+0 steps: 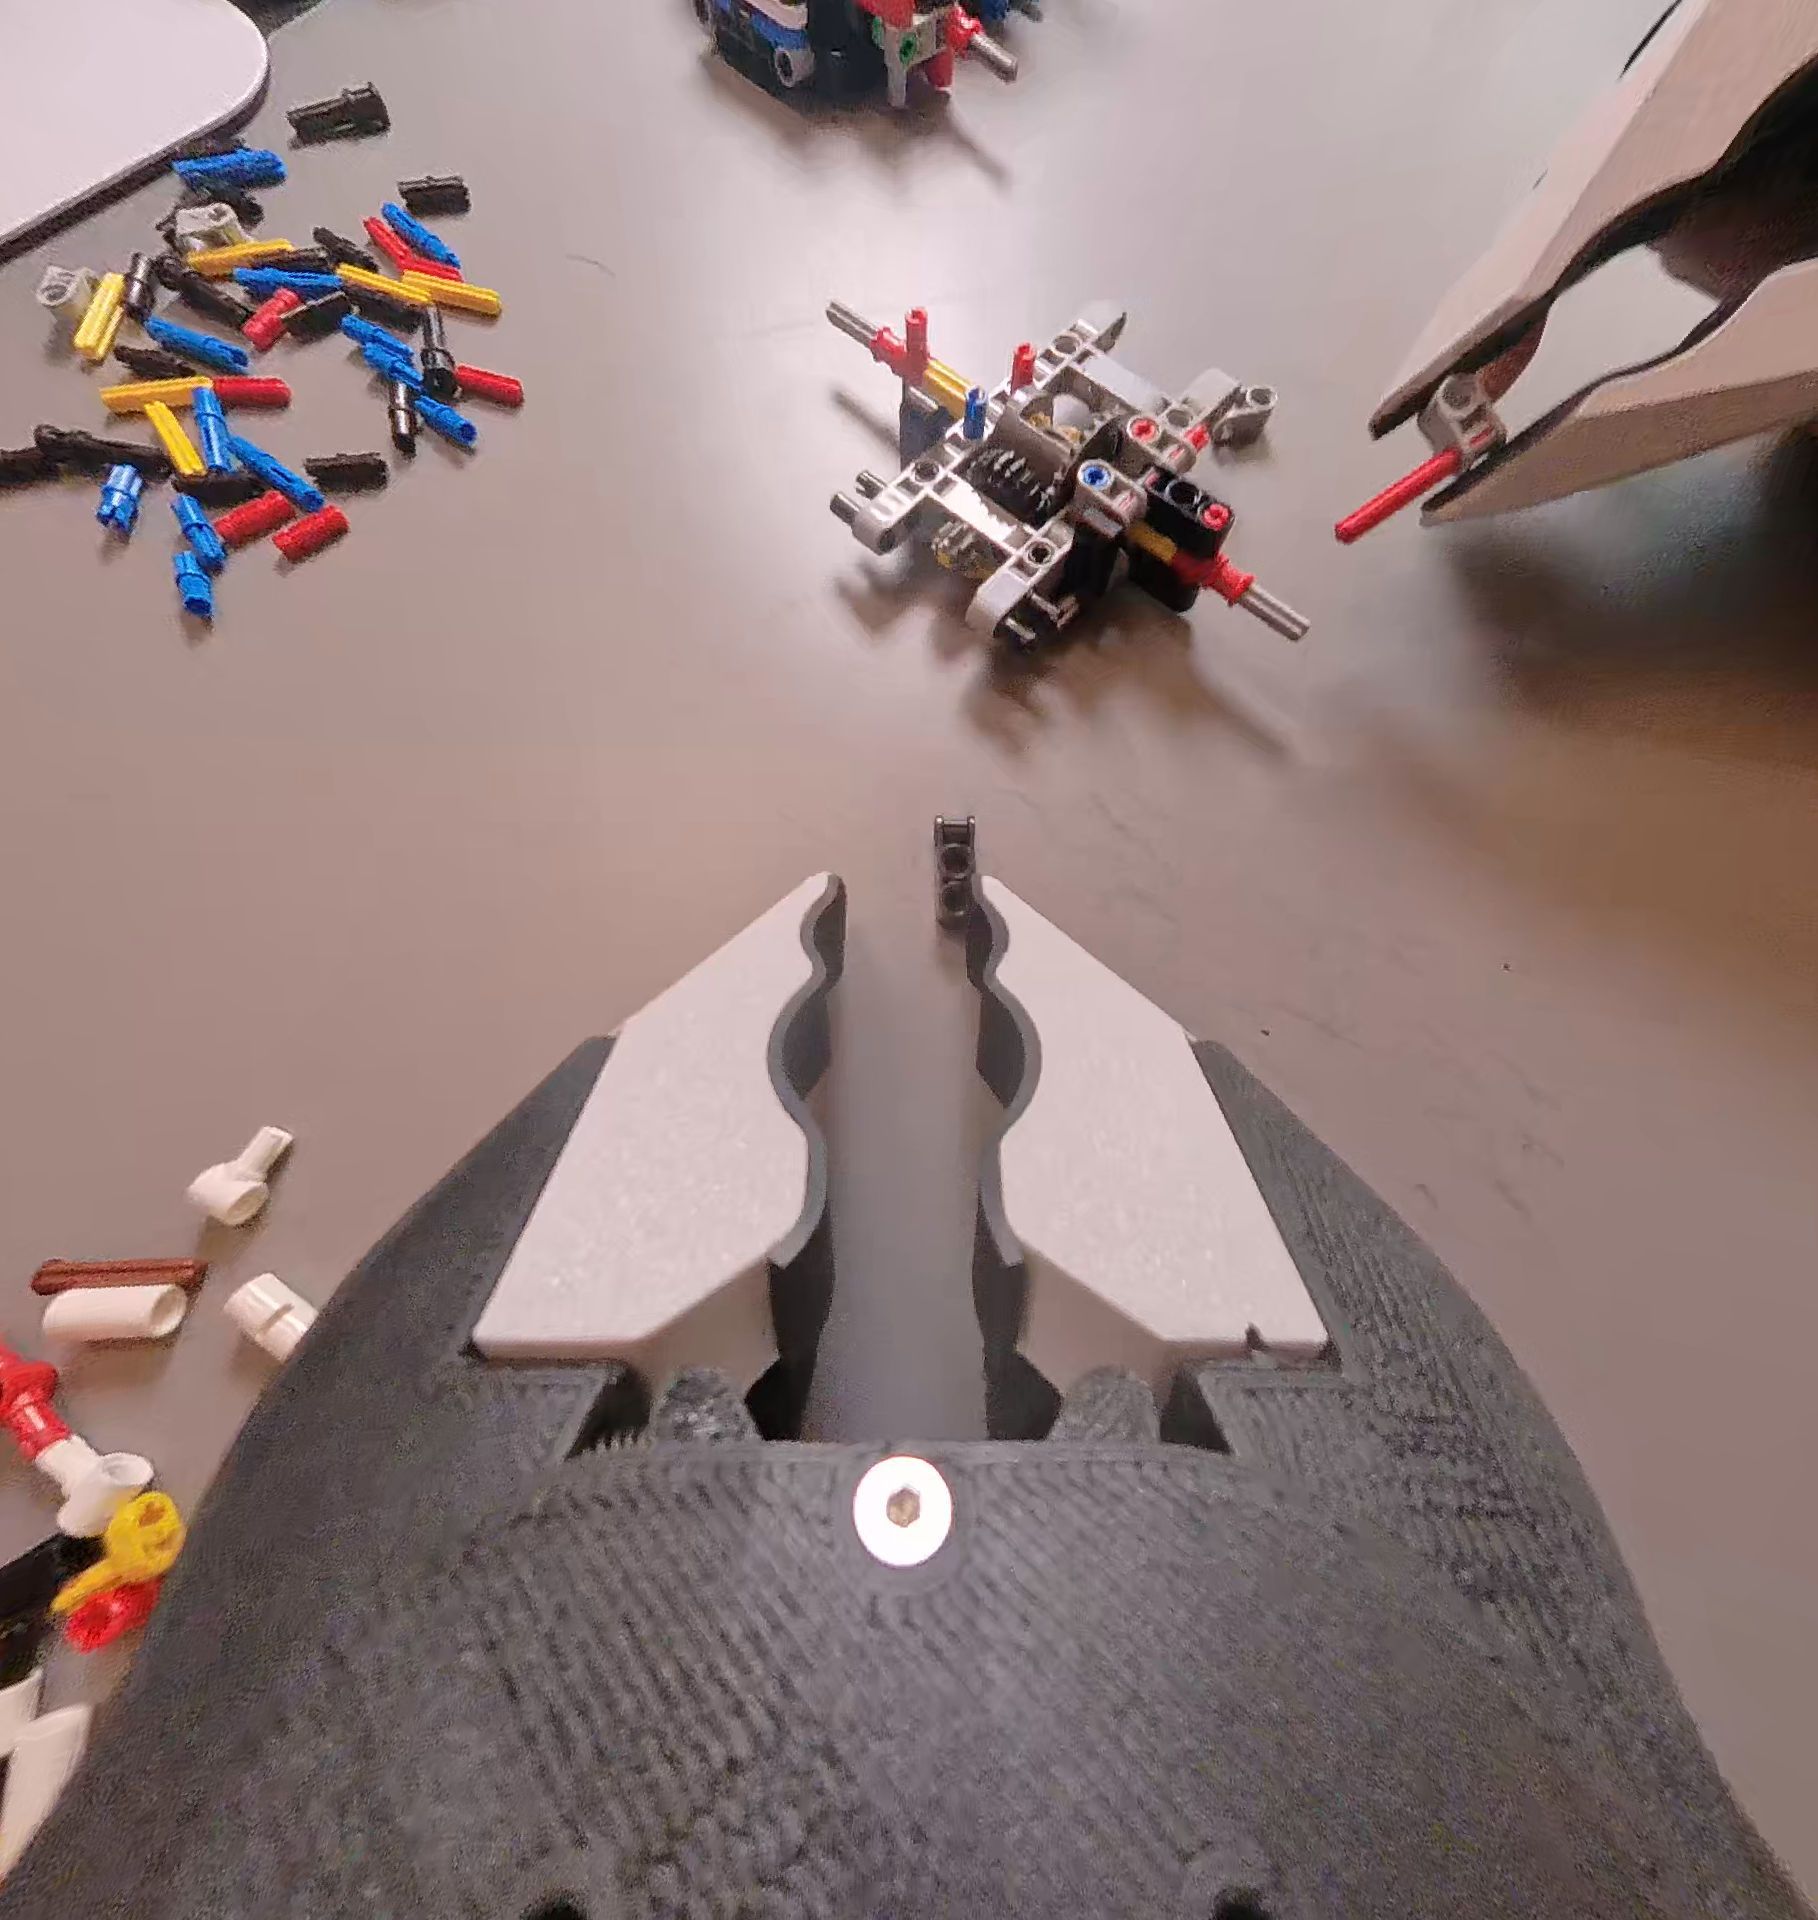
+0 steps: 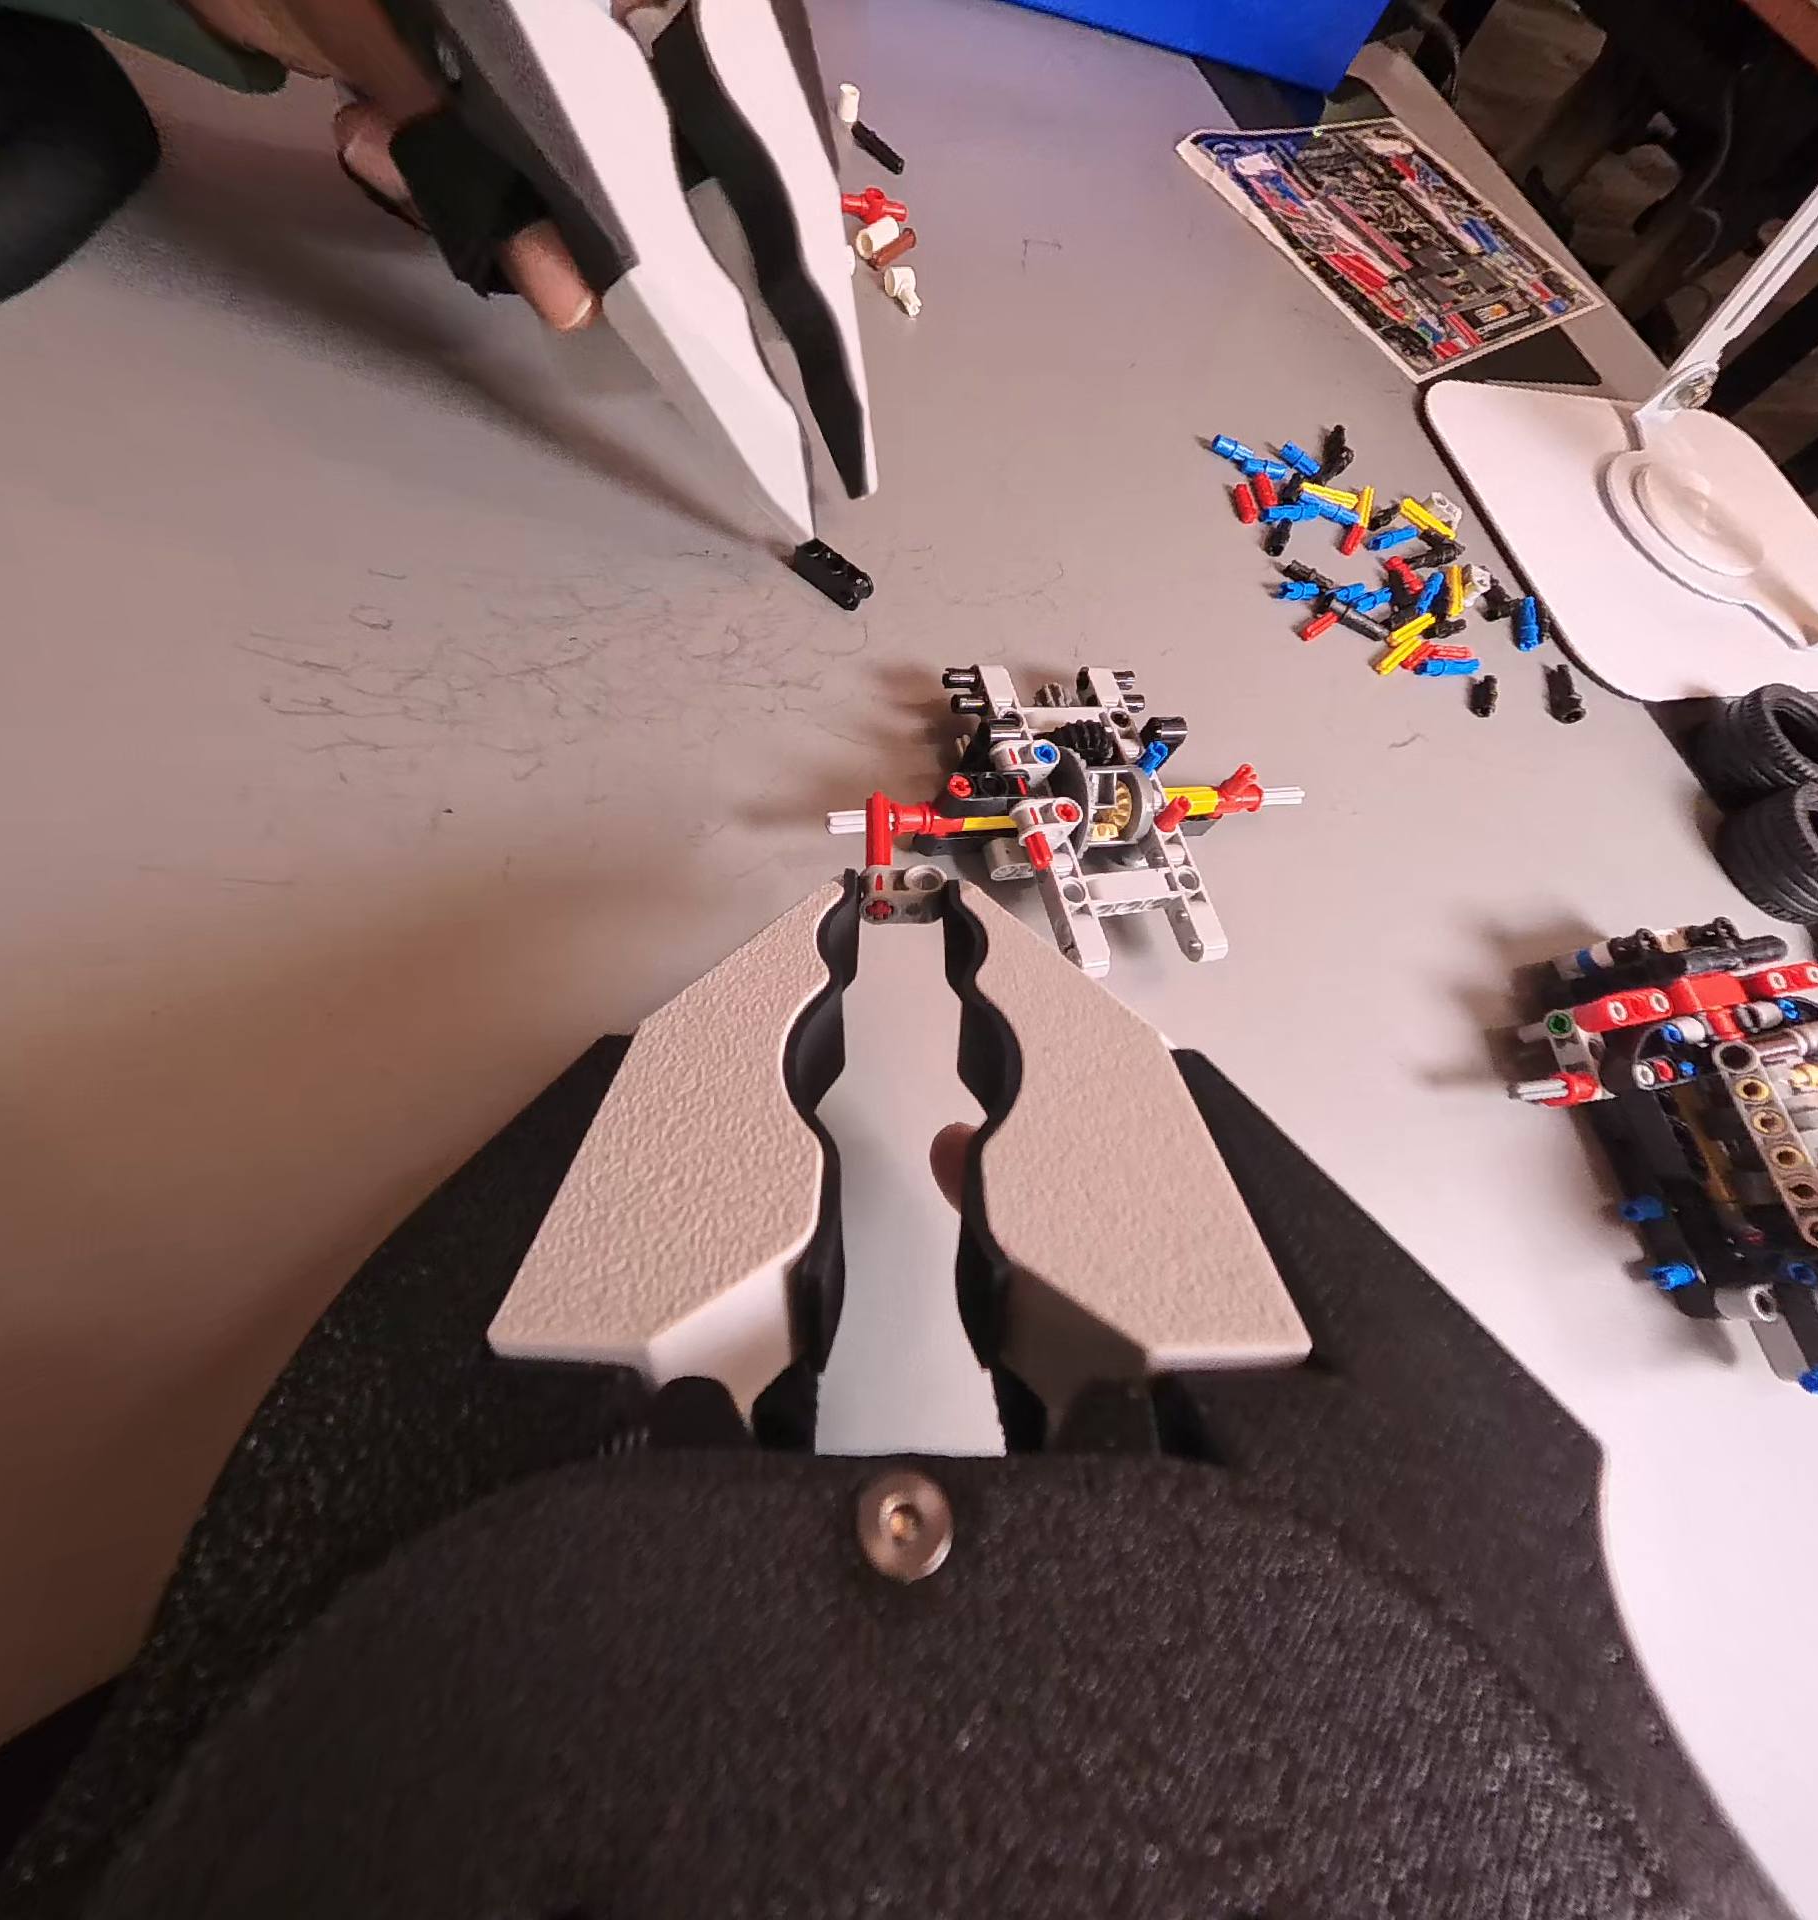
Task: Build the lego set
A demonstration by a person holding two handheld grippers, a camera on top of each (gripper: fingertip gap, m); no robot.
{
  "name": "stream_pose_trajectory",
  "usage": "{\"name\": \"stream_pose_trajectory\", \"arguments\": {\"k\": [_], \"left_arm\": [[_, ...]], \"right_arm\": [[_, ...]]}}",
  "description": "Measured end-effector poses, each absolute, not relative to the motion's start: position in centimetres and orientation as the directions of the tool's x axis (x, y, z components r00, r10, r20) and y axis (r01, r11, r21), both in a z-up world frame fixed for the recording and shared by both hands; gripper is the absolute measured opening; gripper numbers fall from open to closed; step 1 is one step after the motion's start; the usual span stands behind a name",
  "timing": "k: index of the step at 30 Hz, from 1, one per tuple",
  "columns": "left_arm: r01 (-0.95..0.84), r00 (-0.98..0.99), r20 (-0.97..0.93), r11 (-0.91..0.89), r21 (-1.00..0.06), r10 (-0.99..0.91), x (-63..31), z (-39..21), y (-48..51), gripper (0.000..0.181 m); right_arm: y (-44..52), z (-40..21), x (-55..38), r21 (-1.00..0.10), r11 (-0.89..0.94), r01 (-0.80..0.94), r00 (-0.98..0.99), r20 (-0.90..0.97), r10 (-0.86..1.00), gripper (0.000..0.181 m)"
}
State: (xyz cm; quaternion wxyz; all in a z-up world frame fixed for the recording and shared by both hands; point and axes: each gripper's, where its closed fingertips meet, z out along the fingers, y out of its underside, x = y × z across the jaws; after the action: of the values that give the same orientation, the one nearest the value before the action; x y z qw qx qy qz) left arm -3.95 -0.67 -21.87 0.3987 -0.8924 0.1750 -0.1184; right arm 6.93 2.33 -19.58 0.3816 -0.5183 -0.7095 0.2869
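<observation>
— What are your jaws doing?

— My right gripper point(image 2: 903, 896) is pinching a small grey connector point(image 2: 905, 894) with a red pin. My left gripper point(image 1: 910, 899) is standing spread, a black piece point(image 1: 955, 871) touching one fingertip.

— And the build?

— The grey frame point(image 2: 1066, 805) is lying just beyond. A printed booklet point(image 2: 1388, 239) is lying farther off; I'm not reading it.
</observation>
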Motion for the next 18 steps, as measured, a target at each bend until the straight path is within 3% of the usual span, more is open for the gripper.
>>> {"name": "stream_pose_trajectory", "arguments": {"k": [3, 11, 18], "left_arm": [[-0.185, 0.901, 0.126, -0.631, -0.754, -0.415, -3.6, -21.7, -0.4, 0.019], [-0.317, 0.884, 0.018, -0.627, -0.712, -0.467, -2.6, -22.9, -0.9, 0.007], [-0.334, 0.837, 0.1, -0.647, -0.685, -0.538, 0.4, -22.6, -4.1, 0.016]], "right_arm": [[2.4, -19.7, 7.0, -0.801, 0.298, 0.519, -0.173, 0.243, 0.955, 0.014], [2.3, -19.8, 6.9, -0.802, 0.297, 0.518, -0.182, 0.236, 0.955, 0.014], [1.5, -20.1, 6.8, -0.808, 0.302, 0.507, -0.214, 0.221, 0.952, 0.014]]}}
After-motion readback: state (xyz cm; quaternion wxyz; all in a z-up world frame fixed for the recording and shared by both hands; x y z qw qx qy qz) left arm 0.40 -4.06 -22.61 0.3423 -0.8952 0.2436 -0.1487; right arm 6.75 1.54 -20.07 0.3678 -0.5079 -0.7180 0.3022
